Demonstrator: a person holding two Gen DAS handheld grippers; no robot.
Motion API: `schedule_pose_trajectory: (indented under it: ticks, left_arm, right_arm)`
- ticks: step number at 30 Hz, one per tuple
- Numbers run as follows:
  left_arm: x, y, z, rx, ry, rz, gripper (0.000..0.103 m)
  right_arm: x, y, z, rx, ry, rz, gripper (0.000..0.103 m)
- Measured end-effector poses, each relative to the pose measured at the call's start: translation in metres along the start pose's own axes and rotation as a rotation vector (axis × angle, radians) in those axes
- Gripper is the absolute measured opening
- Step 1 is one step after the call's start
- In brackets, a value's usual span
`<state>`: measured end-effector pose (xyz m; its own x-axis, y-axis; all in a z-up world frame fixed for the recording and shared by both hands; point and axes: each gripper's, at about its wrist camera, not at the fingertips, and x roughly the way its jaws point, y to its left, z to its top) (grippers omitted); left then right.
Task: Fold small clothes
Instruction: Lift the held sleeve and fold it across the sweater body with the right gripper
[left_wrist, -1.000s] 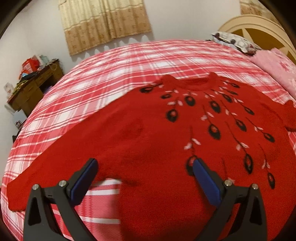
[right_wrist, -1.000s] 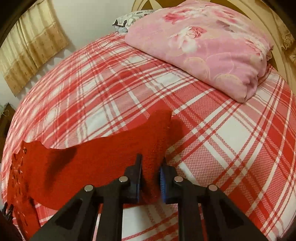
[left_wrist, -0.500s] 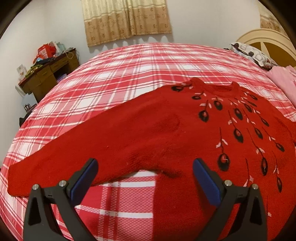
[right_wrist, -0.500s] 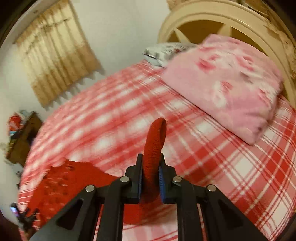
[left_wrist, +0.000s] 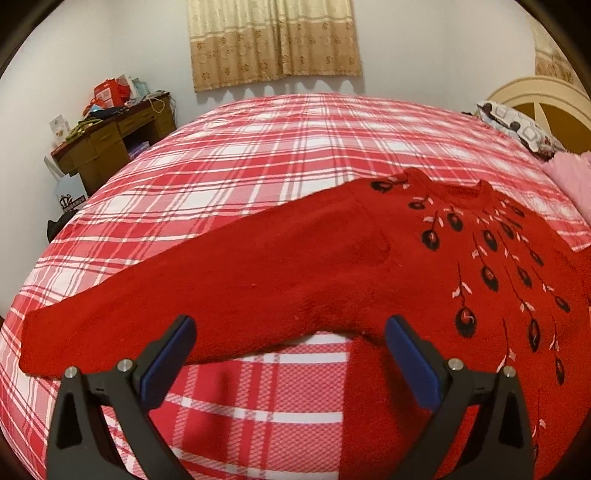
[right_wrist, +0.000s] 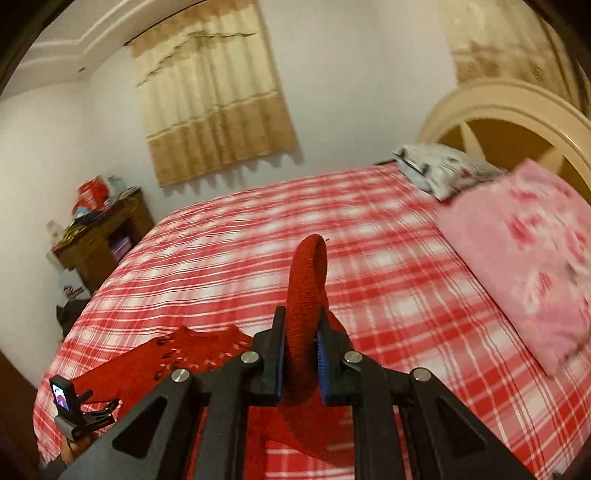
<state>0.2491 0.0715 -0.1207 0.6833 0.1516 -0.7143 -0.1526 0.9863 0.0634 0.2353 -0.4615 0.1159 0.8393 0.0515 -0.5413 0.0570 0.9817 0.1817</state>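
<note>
A red knitted sweater (left_wrist: 369, 266) with black and white leaf motifs lies flat on the red plaid bed (left_wrist: 258, 155). Its left sleeve (left_wrist: 129, 317) stretches out to the left. My left gripper (left_wrist: 290, 354) is open and empty, hovering just in front of the sleeve near the armpit. My right gripper (right_wrist: 300, 354) is shut on the sweater's right sleeve cuff (right_wrist: 308, 280) and holds it lifted above the bed, the cuff sticking up between the fingers. The sweater body (right_wrist: 177, 354) shows low at the left in the right wrist view.
A pink floral quilt (right_wrist: 524, 258) and a patterned pillow (right_wrist: 436, 166) lie by the cream headboard (right_wrist: 517, 107) on the right. A cluttered wooden desk (left_wrist: 107, 144) stands beside the bed at the left. The other gripper's handle (right_wrist: 74, 410) shows at lower left.
My right gripper has lifted the right sleeve cuff off the bed and swung it up and leftward. My left gripper has shifted left along the sweater toward the left sleeve, staying open.
</note>
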Motion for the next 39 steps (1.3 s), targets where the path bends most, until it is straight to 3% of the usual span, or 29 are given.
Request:
schedule_pose_trajectory:
  ticks: [15, 24, 31, 36, 39]
  left_arm:
    - [0.003, 0.019, -0.011, -0.046, 0.019, -0.016, 0.103]
    - [0.007, 0.029, -0.017, -0.067, 0.033, -0.014, 0.103]
    - [0.009, 0.04, -0.024, -0.092, 0.044, -0.013, 0.103]
    - [0.009, 0.046, -0.032, -0.1, 0.056, -0.009, 0.103]
    - [0.009, 0.049, -0.035, -0.096, 0.062, 0.002, 0.103]
  right_arm:
    - [0.035, 0.127, 0.026, -0.18, 0.002, 0.16, 0.014]
    - [0.075, 0.205, 0.008, -0.27, 0.044, 0.254, 0.013]
    - [0.141, 0.275, -0.043, -0.323, 0.155, 0.338, 0.013]
    - [0.197, 0.325, -0.116, -0.37, 0.301, 0.402, 0.013]
    - [0.231, 0.343, -0.16, -0.354, 0.441, 0.484, 0.014]
